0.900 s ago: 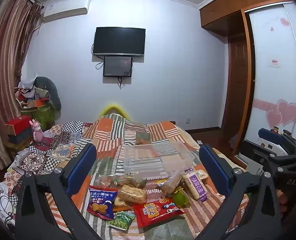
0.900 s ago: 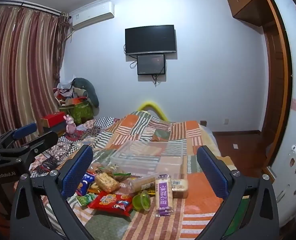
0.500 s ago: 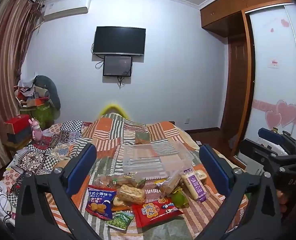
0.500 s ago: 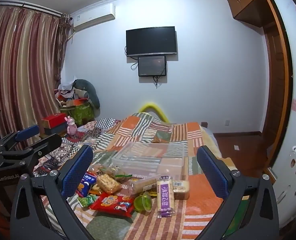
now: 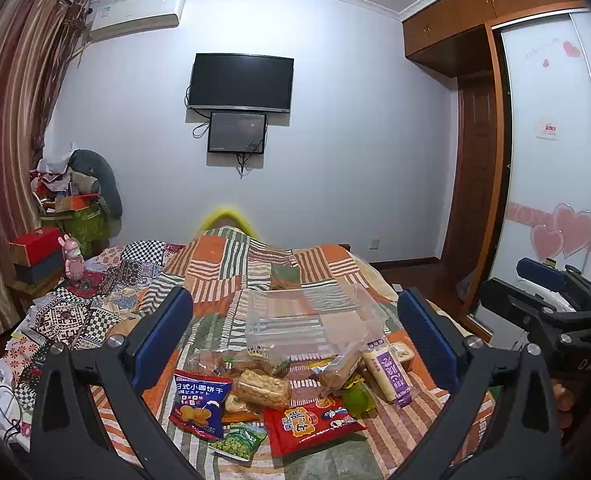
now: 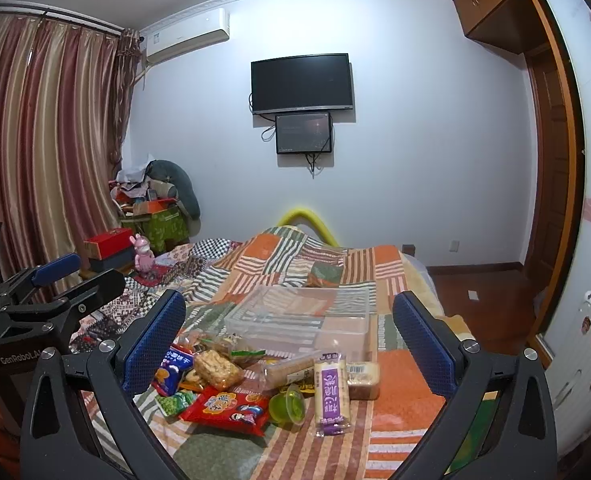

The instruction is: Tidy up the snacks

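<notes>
A pile of snacks lies on the patchwork bed: a blue biscuit bag (image 5: 199, 402), a red packet (image 5: 309, 424), a green pea packet (image 5: 239, 440), a green jelly cup (image 6: 287, 402), a purple-labelled bar (image 6: 331, 390) and a clear pack of biscuits (image 5: 261, 388). A clear plastic box (image 5: 303, 320) (image 6: 299, 318) stands just behind them. My left gripper (image 5: 295, 344) is open and empty, held above the near side of the pile. My right gripper (image 6: 289, 340) is open and empty, to the right of the left one, also above the pile.
The bed's quilt (image 5: 255, 264) runs back to a yellow footboard (image 5: 223, 216). A cluttered side table with boxes (image 5: 35, 248) and a pink toy stands at the left. A wardrobe (image 5: 543, 160) and wooden floor lie to the right.
Both grippers have drifted slightly, so the scene sits a little lower in the views. Both stay open and nothing on the bed has moved.
</notes>
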`<state>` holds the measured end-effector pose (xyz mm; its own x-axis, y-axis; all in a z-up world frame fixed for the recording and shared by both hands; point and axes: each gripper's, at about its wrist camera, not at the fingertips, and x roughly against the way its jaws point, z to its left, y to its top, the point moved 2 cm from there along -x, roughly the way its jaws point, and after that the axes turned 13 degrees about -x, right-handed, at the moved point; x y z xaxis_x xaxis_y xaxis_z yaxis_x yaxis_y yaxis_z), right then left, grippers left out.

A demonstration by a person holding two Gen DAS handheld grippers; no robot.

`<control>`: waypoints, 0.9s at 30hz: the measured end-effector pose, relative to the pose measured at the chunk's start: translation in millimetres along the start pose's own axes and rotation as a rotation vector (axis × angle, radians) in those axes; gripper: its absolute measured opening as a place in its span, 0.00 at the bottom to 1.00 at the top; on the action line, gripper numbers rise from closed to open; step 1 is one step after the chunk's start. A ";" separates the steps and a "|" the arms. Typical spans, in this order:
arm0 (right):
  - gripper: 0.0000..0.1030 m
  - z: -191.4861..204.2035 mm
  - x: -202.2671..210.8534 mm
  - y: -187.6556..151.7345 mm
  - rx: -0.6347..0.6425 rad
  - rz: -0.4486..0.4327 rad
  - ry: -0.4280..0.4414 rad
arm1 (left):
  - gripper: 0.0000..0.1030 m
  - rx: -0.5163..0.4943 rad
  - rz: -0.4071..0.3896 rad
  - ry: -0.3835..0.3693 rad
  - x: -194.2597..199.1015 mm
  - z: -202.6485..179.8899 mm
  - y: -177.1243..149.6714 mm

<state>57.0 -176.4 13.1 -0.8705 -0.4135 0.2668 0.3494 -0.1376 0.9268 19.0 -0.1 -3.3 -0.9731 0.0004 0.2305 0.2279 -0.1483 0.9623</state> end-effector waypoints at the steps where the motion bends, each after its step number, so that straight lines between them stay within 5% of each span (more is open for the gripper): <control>1: 1.00 -1.6 -1.0 -0.1 -0.002 0.001 0.001 | 1.00 0.001 0.000 0.000 0.1 0.2 -0.1; 27: 1.00 -2.6 -0.7 0.7 -0.005 -0.003 0.001 | 1.00 0.019 0.002 0.000 -3.9 2.1 -2.5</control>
<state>58.8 -178.6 12.8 -0.8712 -0.4141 0.2638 0.3487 -0.1436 0.9262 22.3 2.4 -6.3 -0.9726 0.0000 0.2326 0.2306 -0.1300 0.9643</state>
